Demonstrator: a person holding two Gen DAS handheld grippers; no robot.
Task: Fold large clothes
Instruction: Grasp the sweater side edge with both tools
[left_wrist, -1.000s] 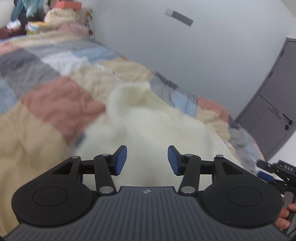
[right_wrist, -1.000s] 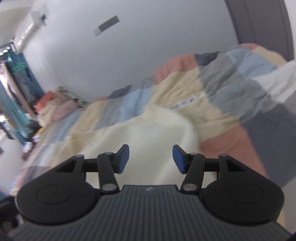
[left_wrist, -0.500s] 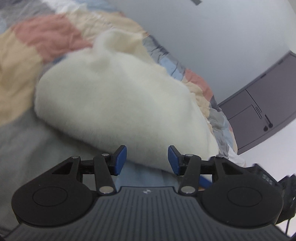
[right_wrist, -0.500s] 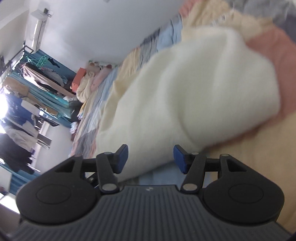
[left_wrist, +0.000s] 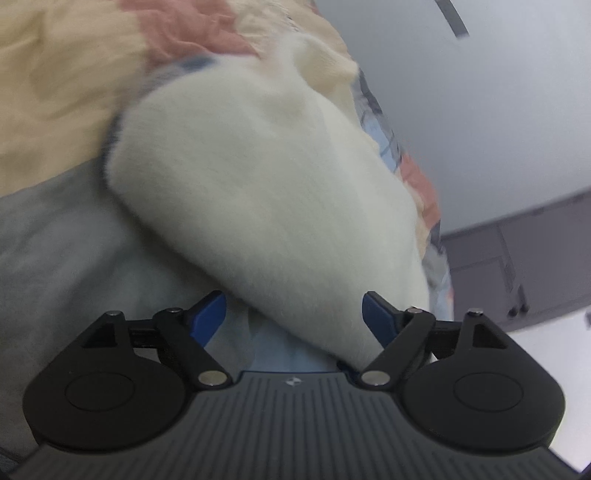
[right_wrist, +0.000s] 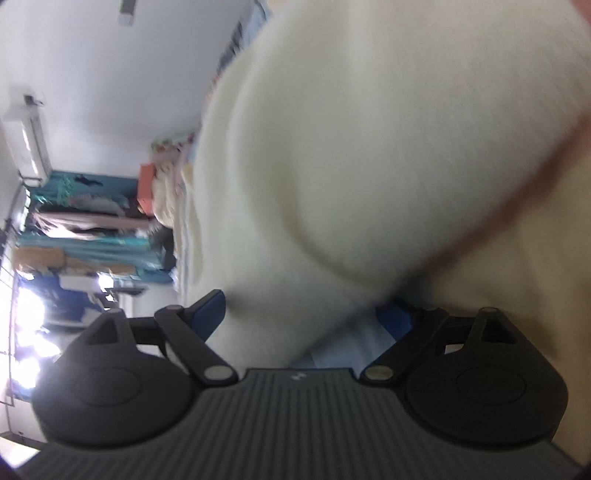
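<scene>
— Patchwork quilt (left_wrist: 55, 74) on the bed under me; the cream garment (left_wrist: 266, 192) lies heaped on it, near both tongs.

— Tongs?

— Left tongs (left_wrist: 294, 315) and right tongs (right_wrist: 308, 314) are opening, spread around the near hem, nothing pinched.

— Risk?

— I reckon closing now could snag the quilt too, or catch uneven layers.
</scene>
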